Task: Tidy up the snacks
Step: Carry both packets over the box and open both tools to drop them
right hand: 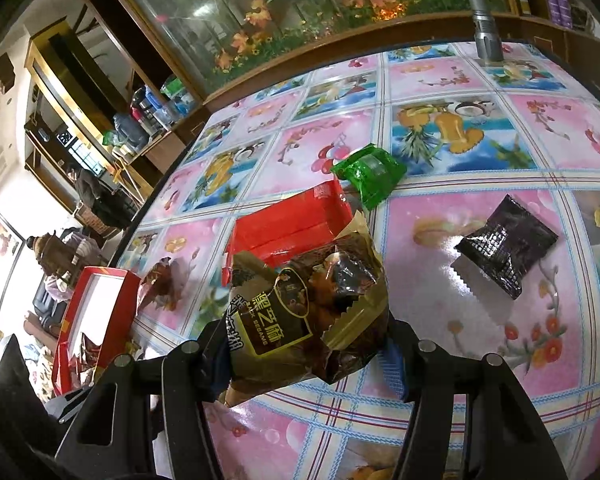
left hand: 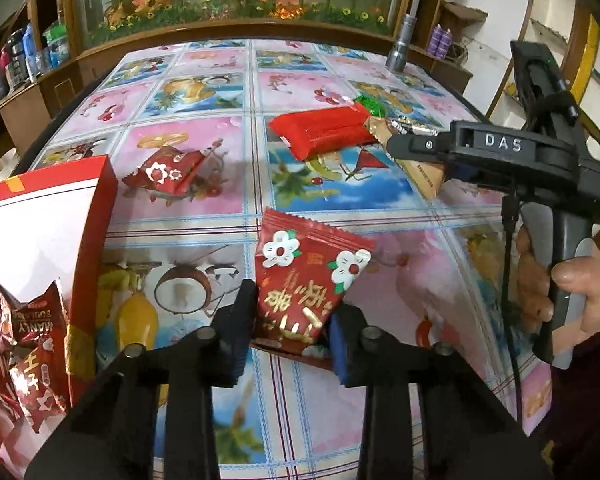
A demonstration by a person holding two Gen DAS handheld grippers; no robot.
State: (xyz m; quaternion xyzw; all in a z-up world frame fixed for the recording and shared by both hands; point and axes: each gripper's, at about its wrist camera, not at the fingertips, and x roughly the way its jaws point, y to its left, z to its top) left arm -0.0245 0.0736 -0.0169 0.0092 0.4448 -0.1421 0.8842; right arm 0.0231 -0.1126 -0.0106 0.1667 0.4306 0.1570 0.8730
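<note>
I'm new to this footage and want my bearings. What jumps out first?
Each gripper has a snack between its jaws: the left gripper holds a red flowered packet, the right gripper a gold black-sesame packet. A red box with packets already inside stands at the left, and loose snacks, such as a green packet and a black packet, lie on the bright fruit-print tablecloth.

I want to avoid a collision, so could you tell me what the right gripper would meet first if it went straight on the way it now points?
The right gripper already holds the black sesame snack packet. Straight ahead, the packet would probably meet the red packet first; the green packet lies beyond, though depth is unclear.
</note>
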